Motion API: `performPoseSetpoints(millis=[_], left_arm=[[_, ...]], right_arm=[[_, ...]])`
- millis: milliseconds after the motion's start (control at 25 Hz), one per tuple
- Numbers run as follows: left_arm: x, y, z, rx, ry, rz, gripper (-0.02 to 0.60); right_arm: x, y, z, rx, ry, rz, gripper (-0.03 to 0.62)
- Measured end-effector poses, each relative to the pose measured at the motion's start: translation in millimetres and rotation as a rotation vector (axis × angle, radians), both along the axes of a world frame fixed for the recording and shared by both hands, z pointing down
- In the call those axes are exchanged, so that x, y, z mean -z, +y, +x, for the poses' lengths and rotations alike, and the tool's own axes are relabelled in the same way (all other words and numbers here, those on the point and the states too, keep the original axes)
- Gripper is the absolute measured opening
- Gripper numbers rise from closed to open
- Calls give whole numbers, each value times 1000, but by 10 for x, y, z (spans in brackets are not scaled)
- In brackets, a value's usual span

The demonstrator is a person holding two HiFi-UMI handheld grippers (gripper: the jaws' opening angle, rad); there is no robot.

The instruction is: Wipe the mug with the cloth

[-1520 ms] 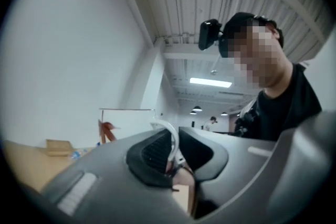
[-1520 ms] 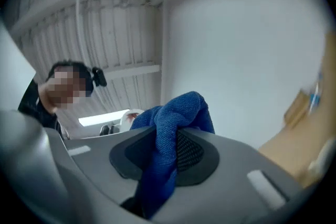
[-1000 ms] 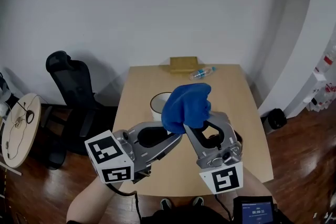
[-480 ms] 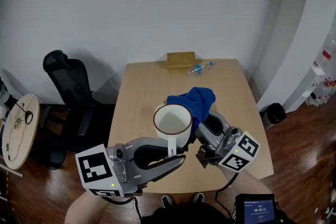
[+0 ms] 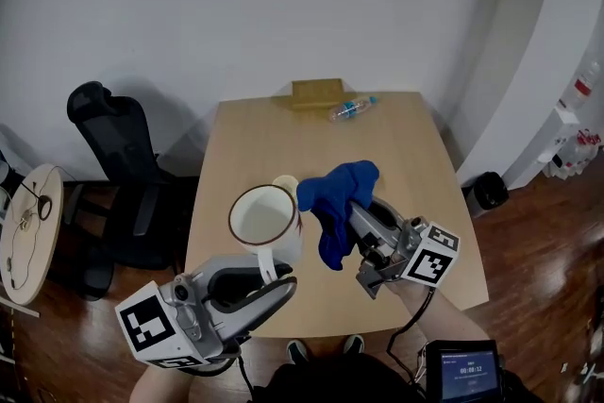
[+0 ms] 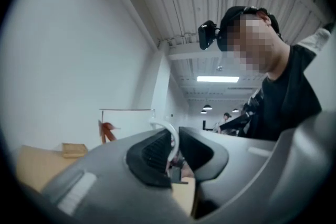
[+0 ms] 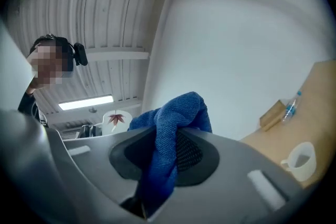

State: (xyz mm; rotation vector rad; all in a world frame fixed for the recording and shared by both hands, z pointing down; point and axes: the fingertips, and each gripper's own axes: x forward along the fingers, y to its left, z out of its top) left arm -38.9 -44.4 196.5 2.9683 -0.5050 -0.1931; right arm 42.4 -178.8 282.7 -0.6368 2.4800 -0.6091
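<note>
Fingers of your left gripper pinch the white mug by its handle. Your right gripper clamps the blue cloth just beside the mug

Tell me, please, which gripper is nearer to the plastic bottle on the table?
Right. The right gripper, holding the blue cloth, is closer to the bottle; the left gripper, gripping the mug by its handle, is farther back.
</note>
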Motion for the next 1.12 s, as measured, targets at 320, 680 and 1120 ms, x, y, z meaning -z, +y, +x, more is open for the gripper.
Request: performPoseSetpoints(millis=[320, 680, 1120], left_arm=[[-663, -216, -232, 242, -179, 67, 46], [-553, 24, 48, 147, -101, 74, 49], [-52, 187, 401, -59, 6, 74, 44]], right_arm=[[-49, 161, 461, -196, 192, 81, 89], [-311, 716, 77, -64, 203, 65, 89], [-254, 839, -708, 253, -70, -61, 91]])
